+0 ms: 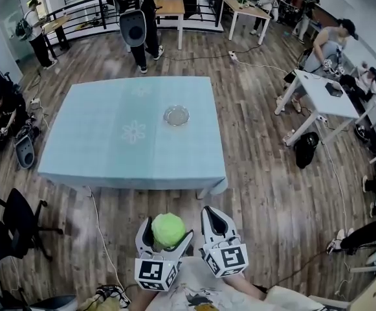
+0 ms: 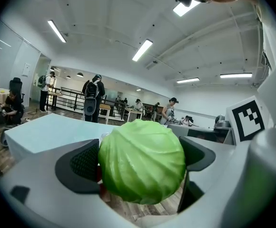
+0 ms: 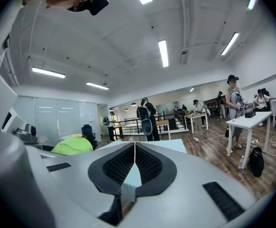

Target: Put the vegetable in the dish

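A round green cabbage (image 1: 168,229) sits between the jaws of my left gripper (image 1: 164,237), which is shut on it; in the left gripper view the cabbage (image 2: 141,161) fills the space between the dark pads. My right gripper (image 1: 215,227) is beside it, shut and empty, its pads (image 3: 147,165) meeting. From the right gripper view the cabbage (image 3: 72,146) shows at the left. A small clear glass dish (image 1: 176,115) rests on the light blue table (image 1: 110,148), well ahead of both grippers, which are held off the table near my body.
Wooden floor lies between me and the table's near edge. A black office chair (image 1: 10,222) stands to the left. A person with a backpack (image 1: 134,18) stands beyond the table; white desks (image 1: 323,96) and seated people are at the right.
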Demonstrator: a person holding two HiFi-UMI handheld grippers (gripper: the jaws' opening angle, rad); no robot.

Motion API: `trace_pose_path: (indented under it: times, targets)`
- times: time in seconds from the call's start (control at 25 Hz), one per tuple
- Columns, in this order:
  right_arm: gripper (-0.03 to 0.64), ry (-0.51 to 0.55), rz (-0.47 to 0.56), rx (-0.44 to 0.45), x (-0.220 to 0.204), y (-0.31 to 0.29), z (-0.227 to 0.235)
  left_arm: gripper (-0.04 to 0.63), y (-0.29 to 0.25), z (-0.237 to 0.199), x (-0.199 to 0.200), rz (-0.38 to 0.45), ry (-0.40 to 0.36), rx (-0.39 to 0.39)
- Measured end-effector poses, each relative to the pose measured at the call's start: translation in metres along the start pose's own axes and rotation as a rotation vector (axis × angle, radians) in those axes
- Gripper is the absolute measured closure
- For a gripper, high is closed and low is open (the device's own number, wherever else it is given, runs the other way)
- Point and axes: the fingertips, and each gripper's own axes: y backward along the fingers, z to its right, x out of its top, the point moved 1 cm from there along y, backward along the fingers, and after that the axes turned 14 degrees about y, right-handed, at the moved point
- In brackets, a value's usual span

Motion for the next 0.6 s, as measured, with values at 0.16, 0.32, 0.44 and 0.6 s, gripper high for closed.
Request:
trace_pose_path:
  times: [0.16, 0.32, 0.44, 0.6]
  targets:
    - [0.592, -0.002, -0.006, 0.014, -0.001, -0.019, -0.009, 0.06, -0.002, -0.022, 0.002, 0.006, 0.024, 0.029]
    - [0.592, -0.001, -0.002, 0.042, 0.002, -0.034, -0.01, 0.06, -0.007, -0.034, 0.01, 0.01, 0.036, 0.06]
    - [0.592, -0.009, 0.001, 0.046, 0.003, -0.047, 0.002, 0.06, -0.021, -0.036, 0.018, 0.024, 0.038, 0.074]
    - [0.592, -0.017, 0.017, 0.032, 0.005, -0.065, 0.026, 0.06, -0.047, -0.032, 0.033, 0.053, 0.028, 0.07]
